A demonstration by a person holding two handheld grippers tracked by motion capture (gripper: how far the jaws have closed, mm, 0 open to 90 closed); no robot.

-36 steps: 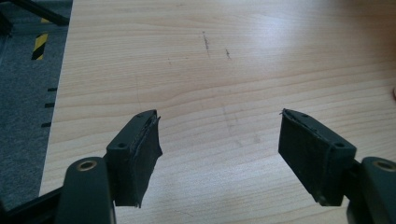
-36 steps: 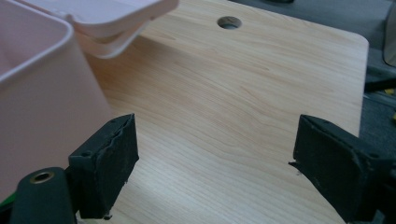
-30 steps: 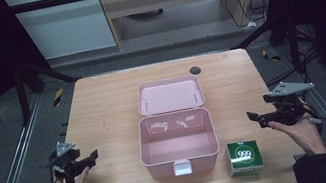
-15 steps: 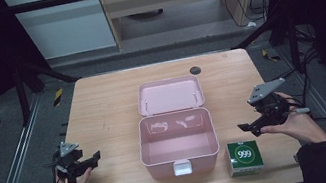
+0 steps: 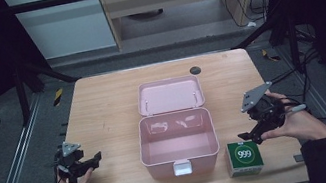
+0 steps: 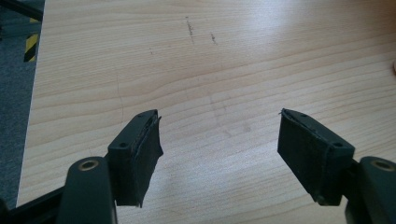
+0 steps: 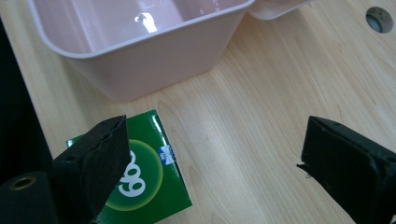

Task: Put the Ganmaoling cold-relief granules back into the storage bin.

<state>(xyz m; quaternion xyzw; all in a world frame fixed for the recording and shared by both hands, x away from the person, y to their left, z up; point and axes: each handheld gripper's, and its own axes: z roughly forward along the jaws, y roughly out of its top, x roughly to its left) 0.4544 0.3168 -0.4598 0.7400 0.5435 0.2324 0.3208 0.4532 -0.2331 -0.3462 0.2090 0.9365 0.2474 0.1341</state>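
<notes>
A green carton marked 999 point(image 5: 244, 157) stands on the table near the front edge, right of an open pink plastic box point(image 5: 177, 142). The box's lid point(image 5: 170, 95) lies flat behind it. My right gripper point(image 5: 254, 135) hovers just right of and above the carton. Its jaws have just been opening and stand open with nothing between them. In the right gripper view the gripper point(image 7: 219, 154) frames bare wood, with the carton point(image 7: 144, 186) under its left jaw and the pink box point(image 7: 154, 51) beyond. My left gripper point(image 5: 91, 164) rests open at the table's front left, its jaws point(image 6: 219, 140) over bare wood.
The wooden table point(image 5: 103, 107) has a dark cable hole point(image 5: 195, 70) behind the lid, also seen as a grey hole point(image 7: 379, 18). Metal rails run along both sides. A cable trails from the right gripper off the table's right edge.
The right hand has moved left toward the green carton and tipped downward, and its jaws have spread wider. The left hand has stayed put.
</notes>
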